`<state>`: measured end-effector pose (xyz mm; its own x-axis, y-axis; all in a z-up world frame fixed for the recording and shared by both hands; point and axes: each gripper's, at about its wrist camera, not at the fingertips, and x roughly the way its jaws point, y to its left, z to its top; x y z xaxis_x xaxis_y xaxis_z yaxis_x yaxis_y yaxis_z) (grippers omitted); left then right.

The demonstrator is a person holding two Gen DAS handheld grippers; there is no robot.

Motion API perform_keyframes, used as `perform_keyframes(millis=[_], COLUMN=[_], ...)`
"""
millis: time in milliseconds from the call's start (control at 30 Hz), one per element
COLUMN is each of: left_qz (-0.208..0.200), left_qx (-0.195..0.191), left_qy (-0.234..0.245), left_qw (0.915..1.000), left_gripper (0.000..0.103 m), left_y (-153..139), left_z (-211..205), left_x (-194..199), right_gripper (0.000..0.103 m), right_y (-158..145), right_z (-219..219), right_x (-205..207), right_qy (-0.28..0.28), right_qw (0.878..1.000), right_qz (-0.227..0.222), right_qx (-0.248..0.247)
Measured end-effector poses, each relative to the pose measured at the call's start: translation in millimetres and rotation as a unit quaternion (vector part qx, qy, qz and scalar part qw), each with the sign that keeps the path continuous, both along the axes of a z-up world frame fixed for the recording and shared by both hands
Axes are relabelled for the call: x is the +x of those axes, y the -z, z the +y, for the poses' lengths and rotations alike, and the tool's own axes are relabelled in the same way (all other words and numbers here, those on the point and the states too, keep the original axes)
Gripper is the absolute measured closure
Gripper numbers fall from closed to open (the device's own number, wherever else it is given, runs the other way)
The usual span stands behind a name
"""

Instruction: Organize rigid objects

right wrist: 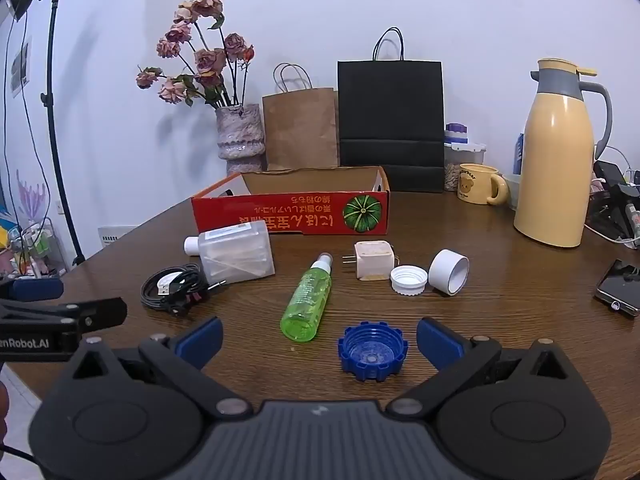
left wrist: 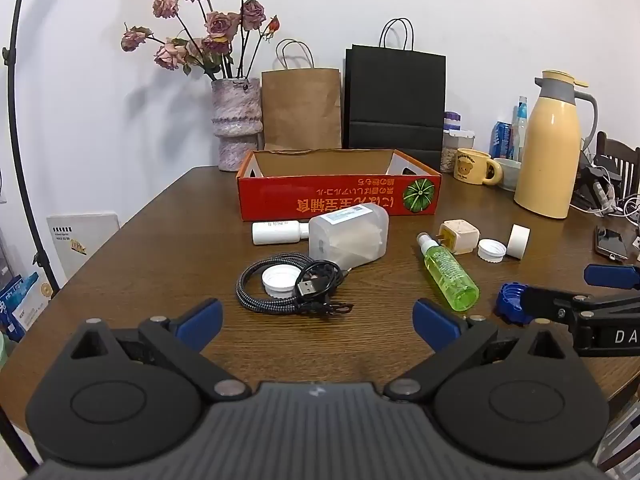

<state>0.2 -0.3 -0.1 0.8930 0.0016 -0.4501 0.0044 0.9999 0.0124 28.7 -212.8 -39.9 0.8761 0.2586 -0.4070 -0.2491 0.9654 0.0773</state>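
Both jaws spread wide, nothing between them: left gripper point(left wrist: 318, 322), right gripper point(right wrist: 319, 338). Landmark: red box point(right wrist: 288, 210). Nearest, well before it, blue cap point(right wrist: 372, 350); then green spray bottle point(right wrist: 306, 304) and cable coil point(left wrist: 288, 284); clear bottle point(left wrist: 348, 238) lies just before box.

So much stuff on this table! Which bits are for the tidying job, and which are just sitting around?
For the job:
- red cardboard box
- green spray bottle
- blue ridged cap
- translucent plastic bottle
- beige plug adapter
- white screw cap

Probably just lying about:
- yellow thermos jug
- vase of dried roses
- black paper bag
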Motion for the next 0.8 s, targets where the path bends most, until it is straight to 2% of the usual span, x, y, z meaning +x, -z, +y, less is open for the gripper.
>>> perform_keyframes(millis=[233,800], left_qz=[-0.004,-0.001], left_qx=[-0.017,-0.016], left_qy=[0.007,0.007], left_qw=[0.9998,0.9998], left_gripper=[0.000,0.000], left_y=[-3.6,-1.2], left_z=[6.0,4.8], left_x=[-3.9,-4.3], right_gripper=[0.000,0.000], right_y=[0.2,1.0], right_z=[-0.3,1.6], right_x=[-0.5,-2.1], right_qy=[0.000,0.001], right_qw=[1.000,1.000], right_qz=[-0.001,0.000], right_qx=[0.001,0.001])
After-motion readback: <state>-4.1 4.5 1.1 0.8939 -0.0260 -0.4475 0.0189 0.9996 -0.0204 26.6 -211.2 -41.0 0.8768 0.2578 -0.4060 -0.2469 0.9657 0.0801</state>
